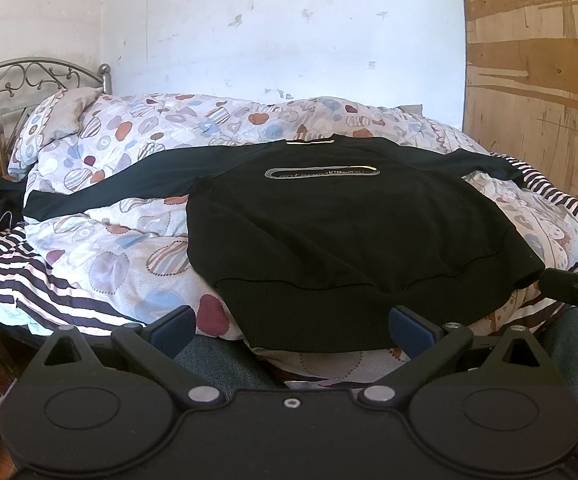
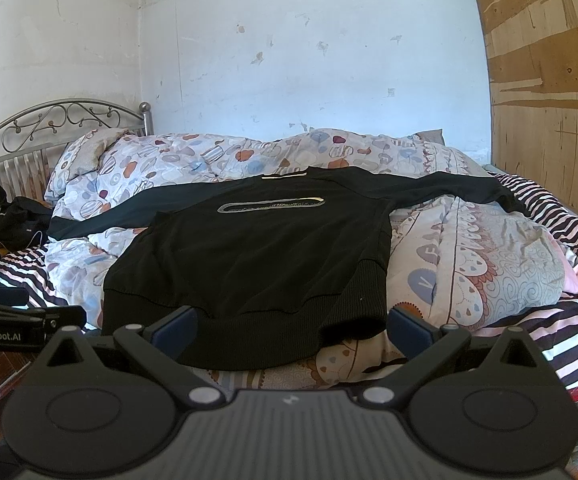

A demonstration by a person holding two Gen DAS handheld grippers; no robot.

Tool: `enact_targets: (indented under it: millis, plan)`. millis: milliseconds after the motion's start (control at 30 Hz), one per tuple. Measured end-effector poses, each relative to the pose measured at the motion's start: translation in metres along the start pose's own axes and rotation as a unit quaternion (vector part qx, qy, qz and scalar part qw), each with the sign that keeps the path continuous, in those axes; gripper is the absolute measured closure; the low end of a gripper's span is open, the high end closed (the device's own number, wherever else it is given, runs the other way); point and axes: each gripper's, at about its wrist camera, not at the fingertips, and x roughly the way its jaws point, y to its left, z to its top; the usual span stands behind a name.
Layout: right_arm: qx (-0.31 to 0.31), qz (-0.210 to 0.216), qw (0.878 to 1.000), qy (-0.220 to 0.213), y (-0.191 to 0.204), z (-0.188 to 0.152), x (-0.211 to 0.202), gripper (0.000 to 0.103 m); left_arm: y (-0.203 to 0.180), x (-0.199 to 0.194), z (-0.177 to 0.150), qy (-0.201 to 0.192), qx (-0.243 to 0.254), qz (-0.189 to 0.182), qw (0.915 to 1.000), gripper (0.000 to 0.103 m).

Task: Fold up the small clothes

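The left gripper (image 1: 292, 326) hangs wide open and empty before the ribbed hem of a black sweatshirt (image 1: 341, 224); the right gripper (image 2: 292, 326) is likewise spread wide, gripping nothing. The sweatshirt lies flat, sleeves out, on a heart-patterned duvet (image 1: 129, 256) over a striped sheet (image 2: 561, 320), with the metal headboard (image 2: 61, 124) at far left

A home bedroom: metal-framed bed (image 2: 69, 120), patterned quilt (image 2: 469, 264), striped sheet (image 1: 17, 276), scuffed wall (image 1: 269, 32).
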Motion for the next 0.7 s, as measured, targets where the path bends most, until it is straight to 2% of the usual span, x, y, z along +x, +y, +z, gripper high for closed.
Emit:
enact_targets:
  millis: [700]
  plan:
    - [0.002,0.004,1.0,0.006,0.0009,0.0,0.0005,0.0,-0.0001,0.0007,0.0006,0.005,0.0,0.002,1.0,0.001]
